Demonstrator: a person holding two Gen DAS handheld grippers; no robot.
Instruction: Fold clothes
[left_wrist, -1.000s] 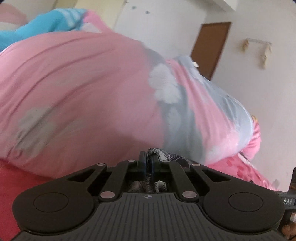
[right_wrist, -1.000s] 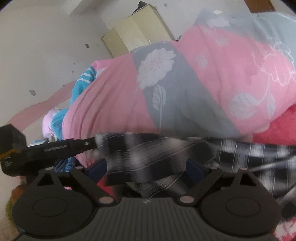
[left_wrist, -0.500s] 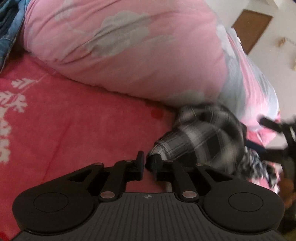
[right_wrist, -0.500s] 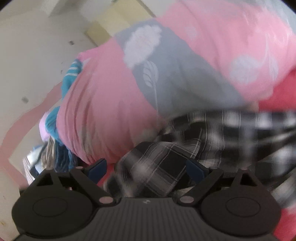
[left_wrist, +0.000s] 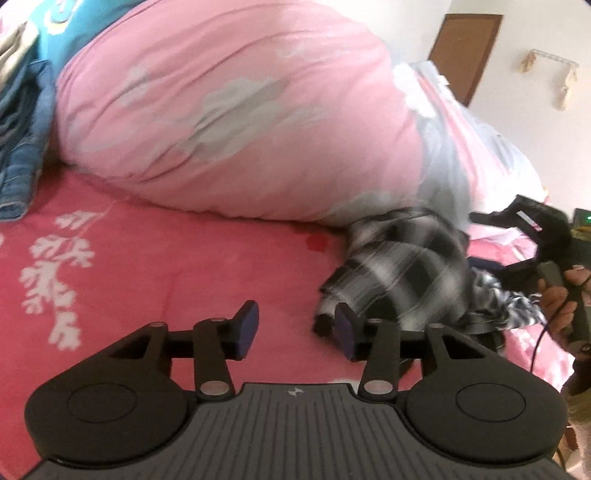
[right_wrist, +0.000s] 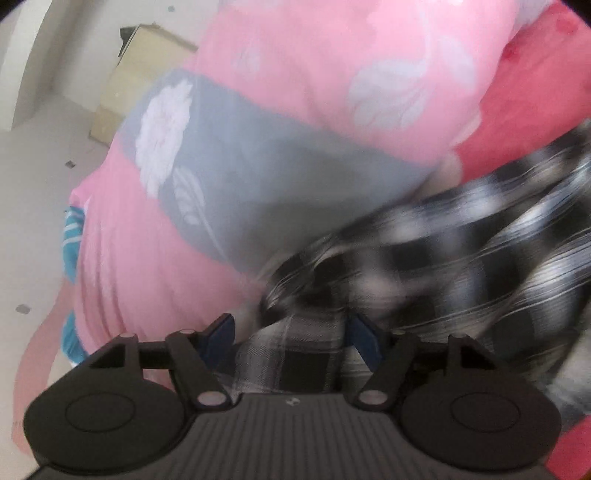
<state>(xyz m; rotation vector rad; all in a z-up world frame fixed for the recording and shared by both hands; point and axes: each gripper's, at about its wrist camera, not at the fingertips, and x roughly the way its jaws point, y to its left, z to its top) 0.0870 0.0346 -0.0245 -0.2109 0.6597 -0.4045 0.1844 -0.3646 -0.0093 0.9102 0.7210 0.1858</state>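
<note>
Released from my left gripper (left_wrist: 295, 326), whose jaws were opening empty, the shirt (left_wrist: 402, 273) lay on the bedspread (left_wrist: 155, 266) against the quilt (left_wrist: 236, 110), between my closing right gripper's (right_wrist: 290, 338) jaws, which might pinch one layer only.

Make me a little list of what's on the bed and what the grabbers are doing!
surface: pink bedsheet
clothing: black-and-white plaid shirt, bunched up
behind it: big pink floral quilt
far left: blue jeans
left hand-held gripper: jaws opening, nothing between them, shirt beside one finger
right hand-held gripper: jaws closing, plaid shirt between them
</note>
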